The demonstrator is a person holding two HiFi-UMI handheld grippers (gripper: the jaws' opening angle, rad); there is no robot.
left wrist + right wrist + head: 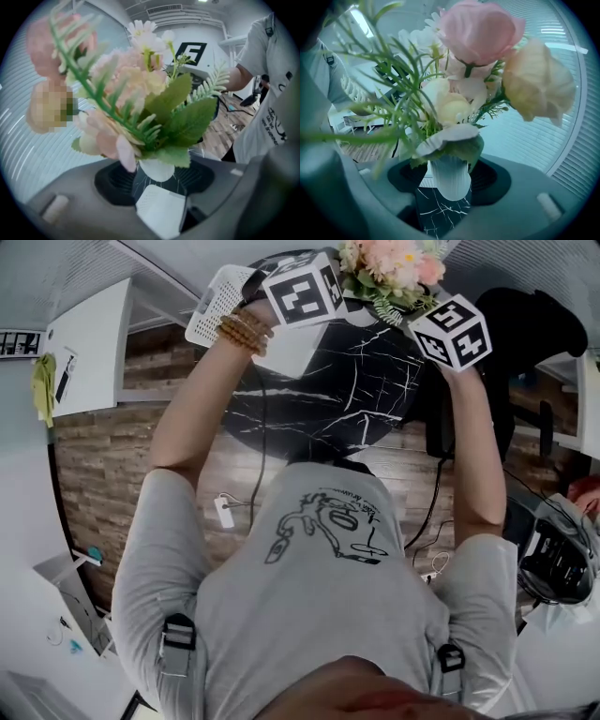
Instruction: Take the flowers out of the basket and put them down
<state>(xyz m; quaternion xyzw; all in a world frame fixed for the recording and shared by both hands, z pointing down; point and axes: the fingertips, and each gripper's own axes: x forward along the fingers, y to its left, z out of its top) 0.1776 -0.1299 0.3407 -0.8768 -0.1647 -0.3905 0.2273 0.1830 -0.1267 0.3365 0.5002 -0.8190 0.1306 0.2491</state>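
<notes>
A bunch of pink and cream flowers (389,266) with green leaves stands in a small white ribbed vase (450,176) and hangs above the black marble table (347,390). Both grippers meet on it from opposite sides. My left gripper (157,180) is shut on the vase's rounded bottom (157,168), its marker cube (302,289) left of the blooms. My right gripper (449,180) is shut on the same vase, its cube (452,331) to the right. The white perforated basket (217,306) lies on the table's far left, below the vase in the left gripper view (159,211).
The round table's near edge is against my body. Black chairs (530,329) stand to the right. Cables and a power strip (225,512) lie on the wood floor, and a white cabinet (89,348) stands at the left. Ribbed glass walls lie behind the flowers.
</notes>
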